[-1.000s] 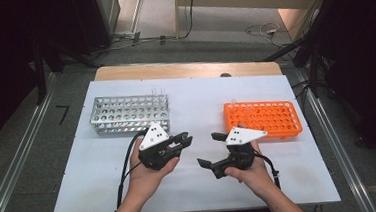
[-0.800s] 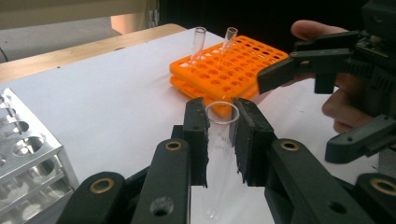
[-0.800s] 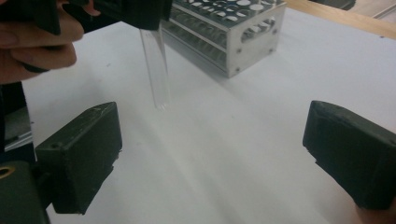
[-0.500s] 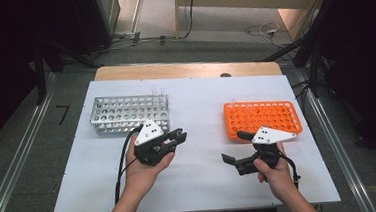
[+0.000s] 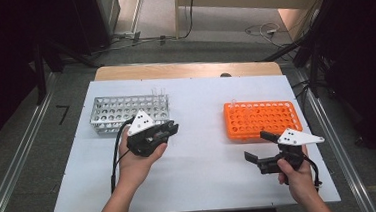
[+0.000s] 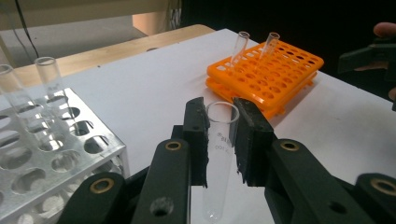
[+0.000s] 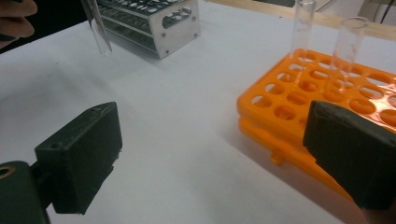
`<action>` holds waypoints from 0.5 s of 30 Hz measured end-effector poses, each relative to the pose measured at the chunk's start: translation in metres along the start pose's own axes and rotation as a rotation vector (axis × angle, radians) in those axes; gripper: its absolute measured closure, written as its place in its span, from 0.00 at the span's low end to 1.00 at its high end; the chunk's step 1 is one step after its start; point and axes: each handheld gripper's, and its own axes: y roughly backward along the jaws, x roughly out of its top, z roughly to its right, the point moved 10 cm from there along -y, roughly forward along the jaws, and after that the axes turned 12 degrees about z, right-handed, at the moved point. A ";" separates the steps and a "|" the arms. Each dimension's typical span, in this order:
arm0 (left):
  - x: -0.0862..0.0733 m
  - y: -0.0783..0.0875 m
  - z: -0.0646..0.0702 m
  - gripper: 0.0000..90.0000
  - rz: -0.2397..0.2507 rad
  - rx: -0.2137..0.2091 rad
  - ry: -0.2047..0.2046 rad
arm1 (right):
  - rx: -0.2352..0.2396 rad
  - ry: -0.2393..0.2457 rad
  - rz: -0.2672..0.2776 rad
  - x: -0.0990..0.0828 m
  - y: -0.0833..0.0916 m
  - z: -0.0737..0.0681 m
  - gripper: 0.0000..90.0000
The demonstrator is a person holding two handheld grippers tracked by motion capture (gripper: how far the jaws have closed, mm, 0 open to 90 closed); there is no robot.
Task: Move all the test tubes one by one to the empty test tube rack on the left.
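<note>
A clear test tube [image 6: 218, 158] stands upright between the jaws of my left gripper [image 6: 219, 116], which is shut on it. In the high view that left gripper [image 5: 170, 130] hovers just right of the metal rack [image 5: 121, 110], where a few tubes [image 5: 159, 93] stand at its far right corner. The orange rack [image 5: 262, 118] lies to the right with two tubes [image 6: 240, 44] in its far left corner. My right gripper [image 5: 257, 146] is below the orange rack, open, with nothing between its jaws. In its own view the right gripper [image 7: 215, 154] spans bare table beside the orange rack [image 7: 327, 98].
Both racks sit on a white sheet [image 5: 206, 185] over a wooden table. The metal rack [image 6: 46, 154] is close at the left of the held tube. Metal rails run along both sides of the table, and cables lie on the floor beyond it.
My right gripper has moved right, from the table's middle to below the orange rack, staying open. My left gripper has shifted slightly left and away with the tube in it.
</note>
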 end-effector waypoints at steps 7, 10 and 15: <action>0.010 0.002 -0.021 0.84 0.016 0.030 0.017 | -0.025 -0.013 -0.011 -0.009 0.011 0.012 0.04; 0.013 0.002 -0.029 0.84 0.022 0.043 0.024 | -0.030 -0.020 -0.015 -0.013 0.017 0.017 0.03; 0.020 0.001 -0.041 0.84 0.028 0.062 0.027 | -0.038 -0.025 -0.016 -0.015 0.018 0.021 0.03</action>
